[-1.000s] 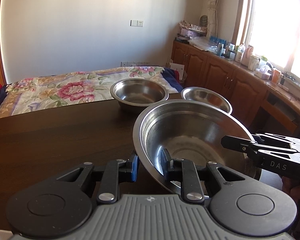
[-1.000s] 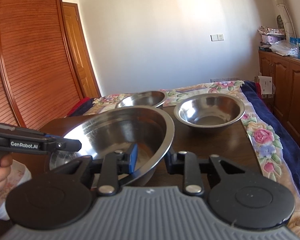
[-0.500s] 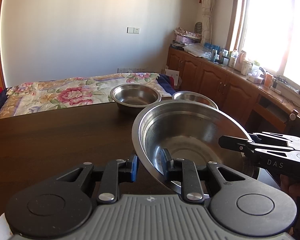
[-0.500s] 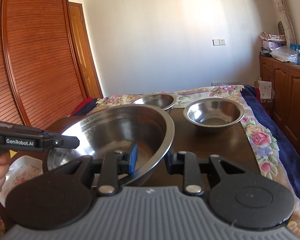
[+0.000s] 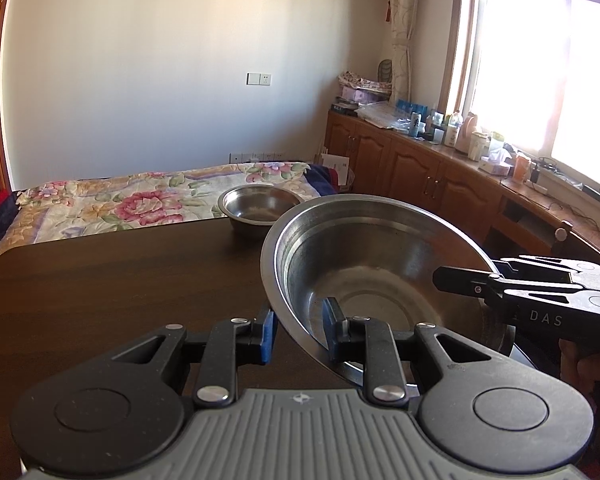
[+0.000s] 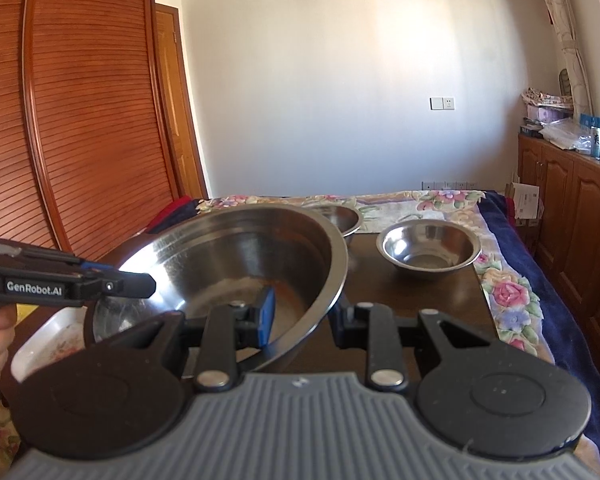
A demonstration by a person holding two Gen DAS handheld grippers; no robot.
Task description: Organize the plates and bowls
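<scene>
A large steel bowl [image 5: 364, 264] is held in the air above the dark table [image 5: 100, 288], gripped from both sides. My left gripper [image 5: 298, 334] is shut on its near-left rim. My right gripper [image 6: 302, 320] is shut on its right rim, the bowl [image 6: 236, 264] tilting left in the right wrist view. Two smaller steel bowls stand on the far part of the table: one [image 6: 428, 250] at the right, one [image 6: 338, 218] partly hidden behind the large bowl. The left wrist view shows one small bowl [image 5: 260, 206].
A white rectangular dish [image 6: 48, 340] lies low at the left under the large bowl. A flowered bedspread [image 5: 120, 204] lies beyond the table. Wooden cabinets [image 5: 432, 176] with clutter line the right wall. A slatted wardrobe [image 6: 72, 120] stands at the left.
Both grippers have lifted the large bowl higher above the table. The small bowls now sit lower and farther in view, and one is hidden in the left wrist view.
</scene>
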